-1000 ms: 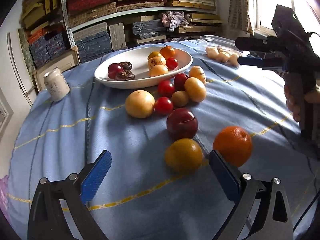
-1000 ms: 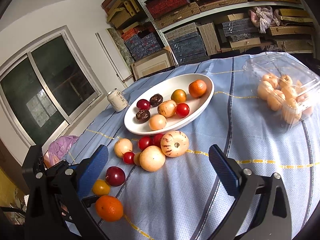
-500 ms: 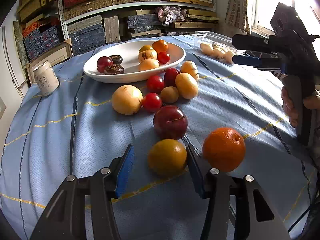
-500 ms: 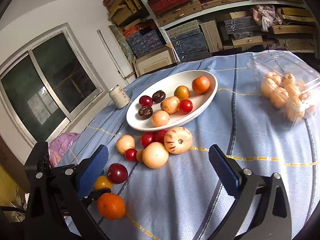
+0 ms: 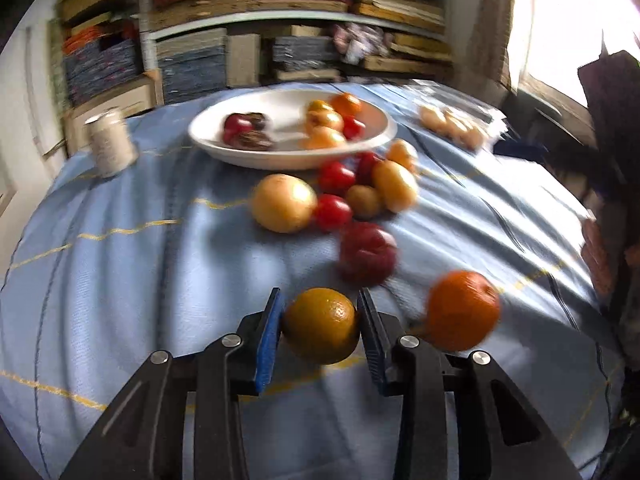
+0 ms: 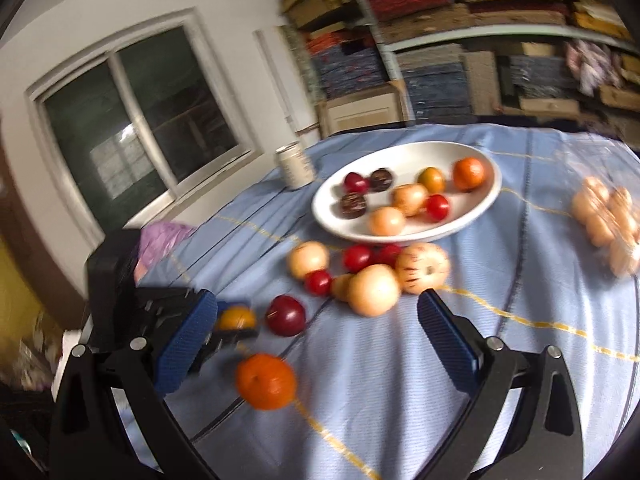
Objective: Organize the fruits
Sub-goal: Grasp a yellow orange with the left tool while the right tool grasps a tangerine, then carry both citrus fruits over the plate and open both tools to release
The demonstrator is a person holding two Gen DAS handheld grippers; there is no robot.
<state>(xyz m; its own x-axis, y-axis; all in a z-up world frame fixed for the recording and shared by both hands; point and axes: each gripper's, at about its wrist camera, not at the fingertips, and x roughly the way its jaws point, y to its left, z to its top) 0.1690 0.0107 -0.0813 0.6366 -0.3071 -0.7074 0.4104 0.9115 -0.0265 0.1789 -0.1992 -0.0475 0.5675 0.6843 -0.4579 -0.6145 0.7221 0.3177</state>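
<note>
Your left wrist camera looked low across the worktop (image 5: 120, 264) toward the shelves (image 5: 304, 20); both views shared the white dish (image 5: 208, 136) (image 6: 486, 200).

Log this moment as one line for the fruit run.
phase: grasp | left gripper: jaws just closed on yellow-orange fruit | right gripper: open, empty | white bowl: partly filled

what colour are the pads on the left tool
Blue pads, clearest in the left wrist view.
</note>
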